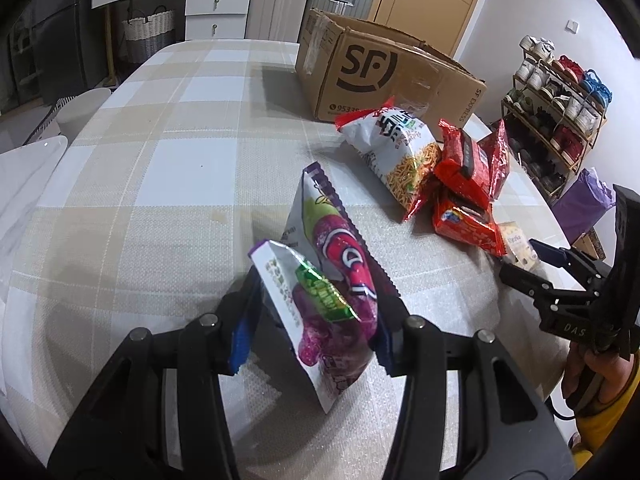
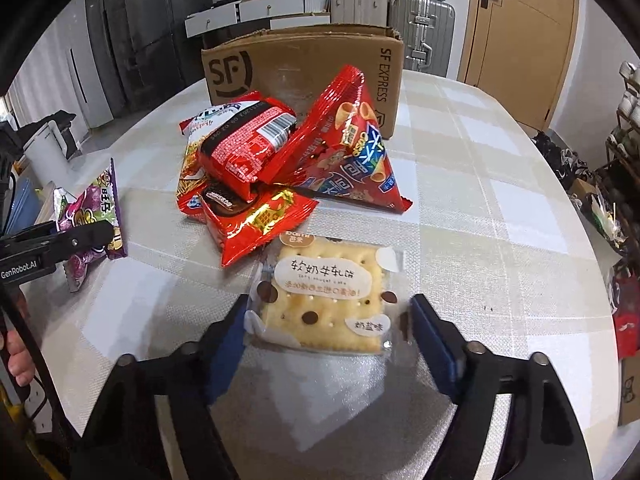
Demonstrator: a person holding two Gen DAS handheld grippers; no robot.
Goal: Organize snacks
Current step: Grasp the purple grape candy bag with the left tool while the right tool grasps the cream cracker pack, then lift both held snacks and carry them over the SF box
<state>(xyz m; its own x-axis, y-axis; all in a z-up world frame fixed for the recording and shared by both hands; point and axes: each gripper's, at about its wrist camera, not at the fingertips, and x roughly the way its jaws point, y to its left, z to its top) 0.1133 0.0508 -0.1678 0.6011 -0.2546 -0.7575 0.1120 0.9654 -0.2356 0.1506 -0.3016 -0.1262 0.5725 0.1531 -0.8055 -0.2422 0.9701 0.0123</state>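
Left claw [image 1: 316,320]: clamped on a purple candy bag [image 1: 332,280], held up off the bench [image 1: 160,160].
Right claw [image 2: 328,336]: apart, its pads either side of a cracker packet [image 2: 324,300] lying flat.
Red snack bags [image 2: 256,152]: piled before the cardboard box [image 2: 304,60].

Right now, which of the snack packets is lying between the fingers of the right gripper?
The clear-wrapped square cracker packet lies flat on the table between the right gripper's blue pads. The red packets are piled farther off, near the cardboard box.
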